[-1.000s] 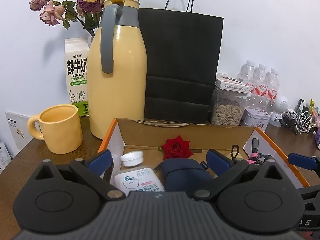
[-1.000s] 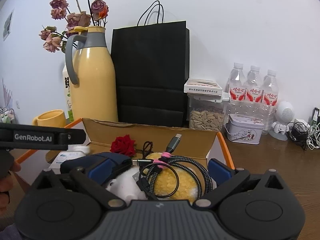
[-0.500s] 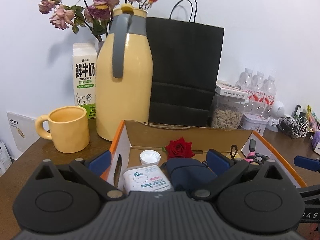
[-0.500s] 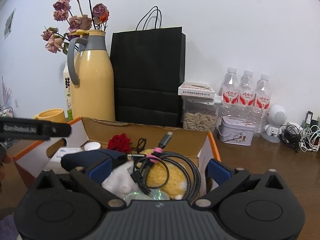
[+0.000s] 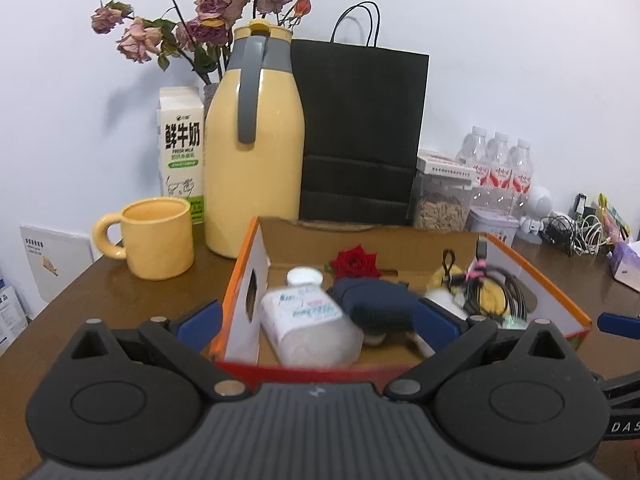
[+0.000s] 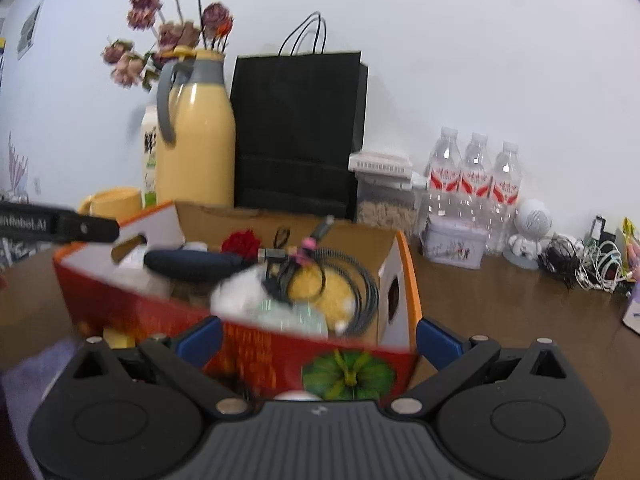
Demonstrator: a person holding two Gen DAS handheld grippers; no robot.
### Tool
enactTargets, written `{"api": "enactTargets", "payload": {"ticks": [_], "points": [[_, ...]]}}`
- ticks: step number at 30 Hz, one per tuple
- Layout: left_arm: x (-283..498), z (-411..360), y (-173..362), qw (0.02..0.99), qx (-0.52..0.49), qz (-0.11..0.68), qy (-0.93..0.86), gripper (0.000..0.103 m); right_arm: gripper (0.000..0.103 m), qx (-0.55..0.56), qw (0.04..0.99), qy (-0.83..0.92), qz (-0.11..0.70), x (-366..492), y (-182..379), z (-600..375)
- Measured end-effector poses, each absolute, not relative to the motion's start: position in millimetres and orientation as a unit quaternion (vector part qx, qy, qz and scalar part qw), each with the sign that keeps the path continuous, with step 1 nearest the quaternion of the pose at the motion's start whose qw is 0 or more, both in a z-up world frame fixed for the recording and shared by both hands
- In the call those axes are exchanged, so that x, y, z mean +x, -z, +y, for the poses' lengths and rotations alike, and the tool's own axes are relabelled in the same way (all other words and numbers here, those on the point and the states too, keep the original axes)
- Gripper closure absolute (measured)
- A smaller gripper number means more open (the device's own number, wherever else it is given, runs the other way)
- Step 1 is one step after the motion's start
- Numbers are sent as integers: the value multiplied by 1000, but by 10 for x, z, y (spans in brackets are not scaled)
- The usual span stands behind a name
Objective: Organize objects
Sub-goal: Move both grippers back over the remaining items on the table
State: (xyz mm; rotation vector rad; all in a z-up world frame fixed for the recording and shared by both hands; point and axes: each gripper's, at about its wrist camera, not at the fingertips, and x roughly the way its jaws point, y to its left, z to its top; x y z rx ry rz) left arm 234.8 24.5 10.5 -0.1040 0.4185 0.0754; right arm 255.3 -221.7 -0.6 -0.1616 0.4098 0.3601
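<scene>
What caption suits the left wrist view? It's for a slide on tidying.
Open left gripper facing a cardboard box packed with a bottle, rose and cables.

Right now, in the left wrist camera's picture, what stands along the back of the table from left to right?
Yellow mug → milk carton → yellow jug → black paper bag → jar of seeds → water bottles → small white figure → tangle of cables.

A home: wooden tabletop (image 5: pixel 120 292) with thermos (image 5: pixel 254 152), milk carton (image 5: pixel 180 148), dried roses (image 5: pixel 208 4) (wilted), water bottles (image 6: pixel 474 176).
</scene>
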Motion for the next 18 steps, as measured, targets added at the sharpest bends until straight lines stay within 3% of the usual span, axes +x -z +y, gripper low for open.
{"api": "enactTargets", "payload": {"ticks": [3, 6, 9, 11, 13, 18], "points": [[2234, 240, -47, 973, -49, 222, -45, 0, 1, -87, 955, -181, 221, 2454, 64, -2269], [2150, 258, 12, 966, -52, 247, -53, 0, 7, -89, 949, -189, 237, 2372, 115, -2337], [2060, 263, 41, 962, -56, 263, -57, 0, 18, -90, 941, -198, 260, 2320, 188, -2393], [2027, 249, 62, 958, -60, 275, -59, 0, 34, -82, 935, -207, 276, 2325, 215, -2428], [2014, 218, 89, 952, -66, 293, -58, 0, 43, -70, 931, -214, 286, 2348, 238, -2468], [1975, 23, 121, 945, -63, 318, -53, 0, 55, -65, 923, -231, 302, 2338, 282, -2474]]}}
